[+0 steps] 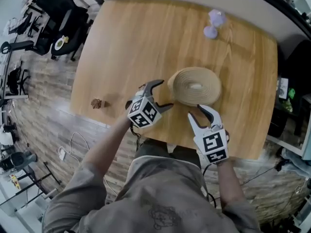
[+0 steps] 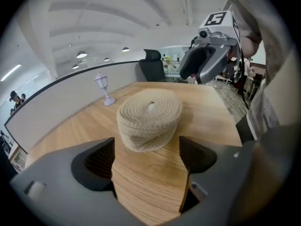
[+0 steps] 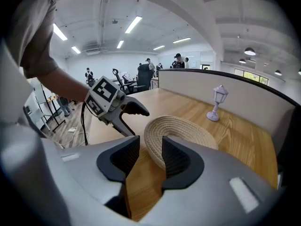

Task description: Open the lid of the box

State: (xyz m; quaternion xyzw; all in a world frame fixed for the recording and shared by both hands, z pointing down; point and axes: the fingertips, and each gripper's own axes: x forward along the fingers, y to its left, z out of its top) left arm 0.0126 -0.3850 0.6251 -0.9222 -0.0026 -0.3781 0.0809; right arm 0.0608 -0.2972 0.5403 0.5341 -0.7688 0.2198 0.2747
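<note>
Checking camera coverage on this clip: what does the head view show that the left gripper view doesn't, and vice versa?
Head view only: the small brown object near the table's left edge and the left gripper's marker cube. Left gripper view only: the white partition wall behind the table and the ceiling lights. Both: the round woven straw box, lid on, the small pale lantern figurine, the light wooden table and the open right gripper.

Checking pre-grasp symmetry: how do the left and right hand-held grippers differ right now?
The left hand-held gripper has its jaws wide apart; the right hand-held gripper shows only a narrow gap. The left one sits at the woven box's left side, while the right one is at its near edge. Both are empty and point at the box, whose lid is on.
</note>
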